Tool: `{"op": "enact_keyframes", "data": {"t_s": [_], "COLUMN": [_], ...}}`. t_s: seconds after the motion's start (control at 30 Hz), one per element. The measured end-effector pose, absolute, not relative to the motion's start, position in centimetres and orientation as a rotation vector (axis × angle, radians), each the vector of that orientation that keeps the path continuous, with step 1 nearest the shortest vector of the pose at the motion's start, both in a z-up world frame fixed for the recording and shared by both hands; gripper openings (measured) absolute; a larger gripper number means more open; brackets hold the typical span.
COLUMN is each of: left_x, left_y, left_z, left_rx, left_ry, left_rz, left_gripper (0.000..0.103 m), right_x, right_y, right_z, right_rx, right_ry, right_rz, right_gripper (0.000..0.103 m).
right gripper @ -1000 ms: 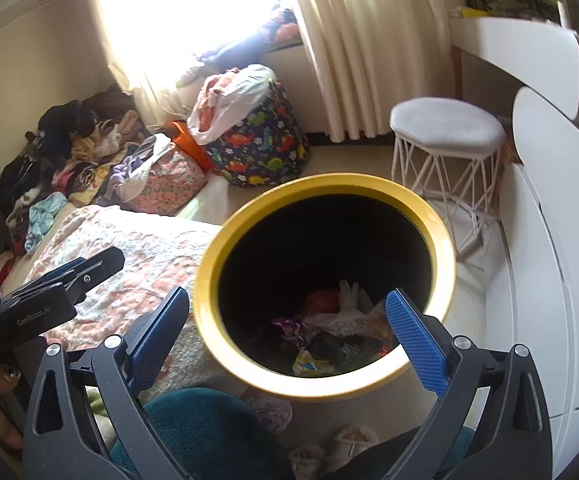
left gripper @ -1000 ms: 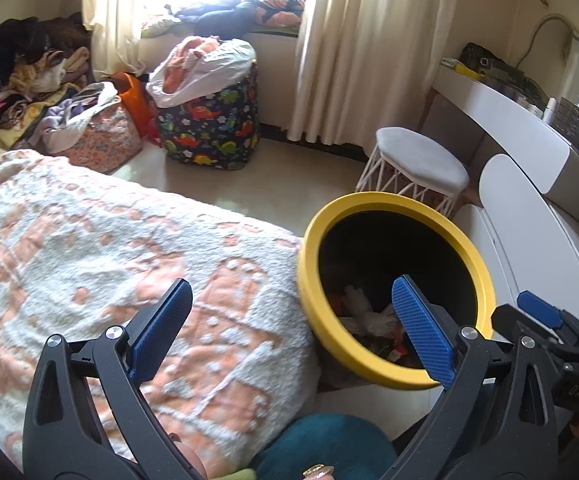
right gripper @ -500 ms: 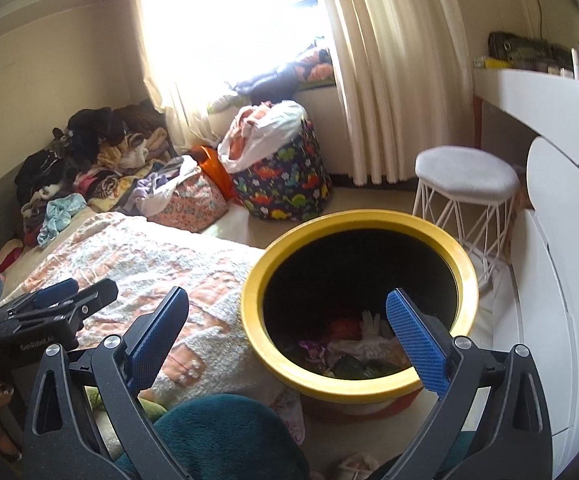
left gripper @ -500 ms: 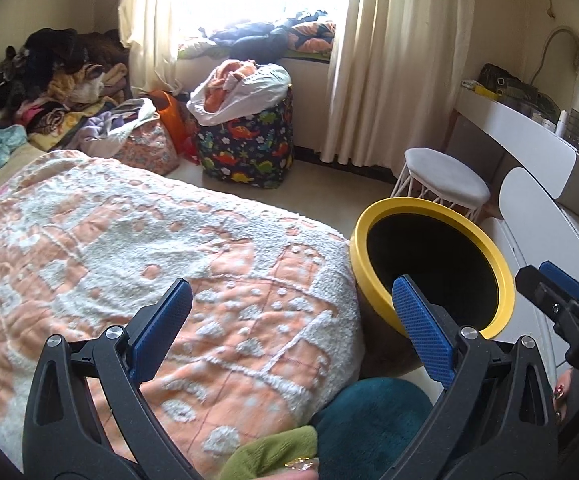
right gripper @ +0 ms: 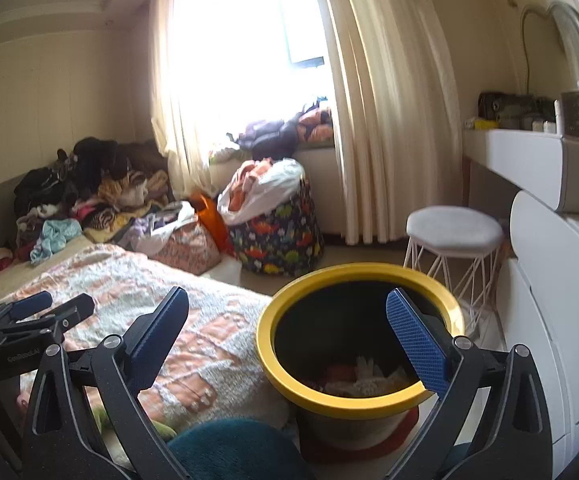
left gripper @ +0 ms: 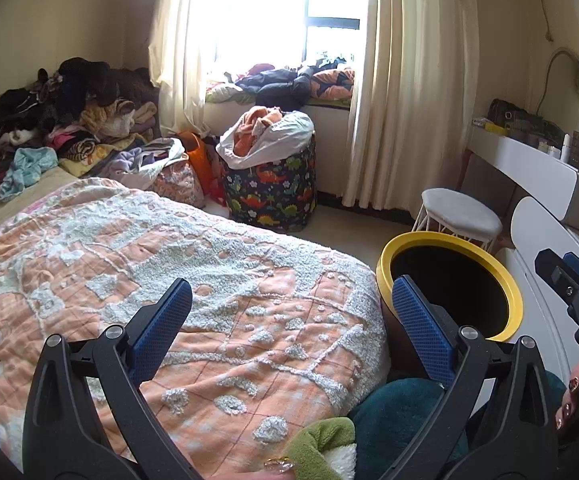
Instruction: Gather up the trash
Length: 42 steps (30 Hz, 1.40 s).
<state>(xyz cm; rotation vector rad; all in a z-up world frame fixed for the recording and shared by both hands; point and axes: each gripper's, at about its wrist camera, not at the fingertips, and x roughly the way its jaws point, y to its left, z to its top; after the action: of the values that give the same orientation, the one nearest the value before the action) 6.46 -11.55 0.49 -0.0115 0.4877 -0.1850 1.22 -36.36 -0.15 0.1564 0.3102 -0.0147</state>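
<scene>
A yellow-rimmed black trash bin (right gripper: 359, 404) stands on the floor beside the bed and holds crumpled white and red trash (right gripper: 363, 372) at its bottom. It also shows in the left wrist view (left gripper: 513, 304). My right gripper (right gripper: 289, 334) is open and empty, held above and before the bin. My left gripper (left gripper: 289, 312) is open and empty, held over the orange-and-white blanket (left gripper: 169, 264). Each gripper shows at the edge of the other's view.
A white stool (right gripper: 455, 226) and a white dresser (right gripper: 561, 320) stand right of the bin. A dinosaur-print bag (left gripper: 271, 192) of clothes and a clothes pile (left gripper: 61, 120) lie by the window. Teal and green plush fabric (left gripper: 393, 412) lies near me.
Both grippers have lifted and tilted up away from the bin. The views now take in more of the room and window, and the bin sits lower and farther off.
</scene>
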Motion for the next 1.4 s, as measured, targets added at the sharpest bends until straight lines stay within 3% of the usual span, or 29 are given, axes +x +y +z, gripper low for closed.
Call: {"op": "enact_keyframes", "data": {"t_s": [0.27,1.4], "left_x": [5.6,5.1], "left_y": [-11.2,-11.6], "left_z": [0.2,0.3], "left_rx": [-0.023,-0.014], "left_ry": [0.468,0.453], "left_rz": [-0.197,-0.211], "left_gripper": [0.092,0.092], "right_x": [-0.4,-0.4], "right_y": [-35.3,-35.8], "right_z": [0.6,0.1], "right_rx": [0.114,0.122], "right_ry": [0.218,0.227], "right_rz": [-0.048,-0.075], "right_gripper": [0.096,0.096]}}
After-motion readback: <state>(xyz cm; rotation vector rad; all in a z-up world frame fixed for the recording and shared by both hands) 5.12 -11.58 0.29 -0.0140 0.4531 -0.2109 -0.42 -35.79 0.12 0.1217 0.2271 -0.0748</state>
